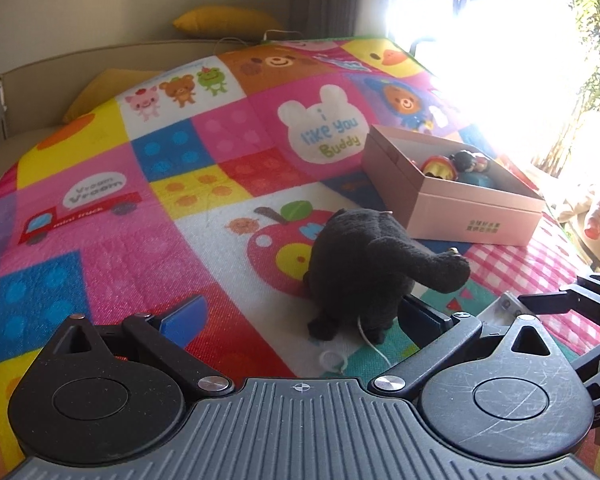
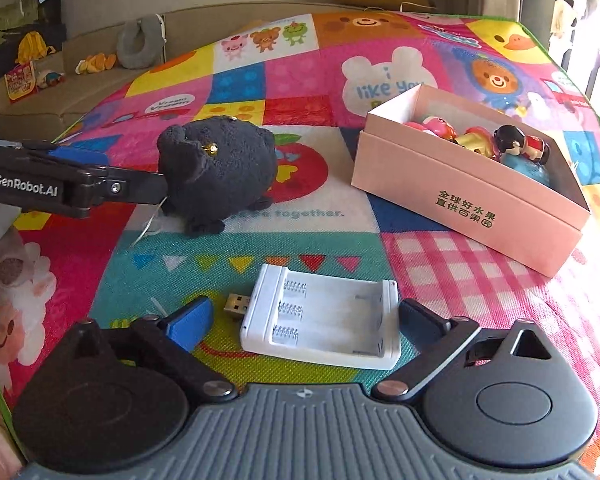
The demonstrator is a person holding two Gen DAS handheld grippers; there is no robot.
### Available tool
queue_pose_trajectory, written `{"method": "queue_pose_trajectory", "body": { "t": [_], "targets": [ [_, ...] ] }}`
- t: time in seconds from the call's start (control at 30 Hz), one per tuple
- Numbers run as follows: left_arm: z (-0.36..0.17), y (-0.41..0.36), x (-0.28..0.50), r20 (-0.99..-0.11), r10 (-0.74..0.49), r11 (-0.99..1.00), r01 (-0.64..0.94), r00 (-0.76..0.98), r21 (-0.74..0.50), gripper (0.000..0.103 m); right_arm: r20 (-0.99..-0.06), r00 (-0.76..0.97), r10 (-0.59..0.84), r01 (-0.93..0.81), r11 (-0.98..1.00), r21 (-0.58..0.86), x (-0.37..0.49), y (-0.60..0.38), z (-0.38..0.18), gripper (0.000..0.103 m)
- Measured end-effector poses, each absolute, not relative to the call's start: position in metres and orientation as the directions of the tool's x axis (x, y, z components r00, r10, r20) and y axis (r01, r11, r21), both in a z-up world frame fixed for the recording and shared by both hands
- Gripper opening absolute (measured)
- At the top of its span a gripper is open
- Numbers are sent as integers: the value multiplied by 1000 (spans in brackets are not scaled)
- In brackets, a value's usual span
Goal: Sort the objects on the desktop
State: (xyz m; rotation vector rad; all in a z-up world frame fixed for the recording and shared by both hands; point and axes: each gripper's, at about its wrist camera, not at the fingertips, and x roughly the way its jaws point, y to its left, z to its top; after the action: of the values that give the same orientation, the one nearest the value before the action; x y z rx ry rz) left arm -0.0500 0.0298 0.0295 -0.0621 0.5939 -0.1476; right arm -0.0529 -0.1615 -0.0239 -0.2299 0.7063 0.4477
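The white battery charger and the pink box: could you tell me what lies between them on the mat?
Nothing: in the right wrist view, only bare mat separates the white battery charger from the pink box.

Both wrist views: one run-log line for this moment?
left gripper: open, plush between fingers | right gripper: open around charger | box: holds toys, open
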Motion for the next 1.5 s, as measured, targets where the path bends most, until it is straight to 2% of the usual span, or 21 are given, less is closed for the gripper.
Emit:
{"method": "queue_pose_trajectory", "body": {
  "t": [0.17,0.4,0.47,0.5,0.53,0.67,0.8,0.93,1.1,1.2,1.37,1.5],
  "targets": [
    [32,-2,-38,-533,-190,978,209,824,-26,103,-652,702,286,-448,889,-93,-61,-171,-21,91],
    [20,-35,-17,-537,-160,967,240,828,83,103,-637,732,242,-374,924,-79,-67,-202,-6,91],
    [17,-37,-17,-544,-138,968,229,827,103,91,-635,736,235,-360,930,-73,-71,-210,-1,91],
    [17,-36,-17,-546,-116,969,215,830,121,75,-637,735,233,-357,931,-71,-73,-213,0,91],
    [17,-35,-18,-549,-106,969,211,829,131,72,-639,734,231,-355,932,-71,-76,-216,1,91],
    [27,-29,-25,-560,-132,966,233,818,112,71,-634,746,205,-336,937,-93,-86,-227,7,91],
    [51,-33,-40,-518,-170,958,265,838,114,70,-594,779,198,-312,945,-95,-95,-237,25,91],
    [97,-42,-49,-427,-222,947,298,877,119,71,-496,848,187,-277,954,-115,-103,-249,62,91],
    [161,-65,-48,-273,-279,925,334,921,183,71,-359,914,186,-237,966,-103,-103,-273,127,91],
    [185,-82,-29,-229,-326,912,369,917,181,71,-305,936,173,-207,975,-80,-94,-287,157,91],
    [185,-121,27,-216,-363,881,410,906,238,71,-271,954,125,-146,988,-59,-66,-304,179,91],
    [149,-147,76,-243,-325,871,389,914,301,72,-304,948,98,-125,990,-72,-35,-309,171,91]
  ]
}}
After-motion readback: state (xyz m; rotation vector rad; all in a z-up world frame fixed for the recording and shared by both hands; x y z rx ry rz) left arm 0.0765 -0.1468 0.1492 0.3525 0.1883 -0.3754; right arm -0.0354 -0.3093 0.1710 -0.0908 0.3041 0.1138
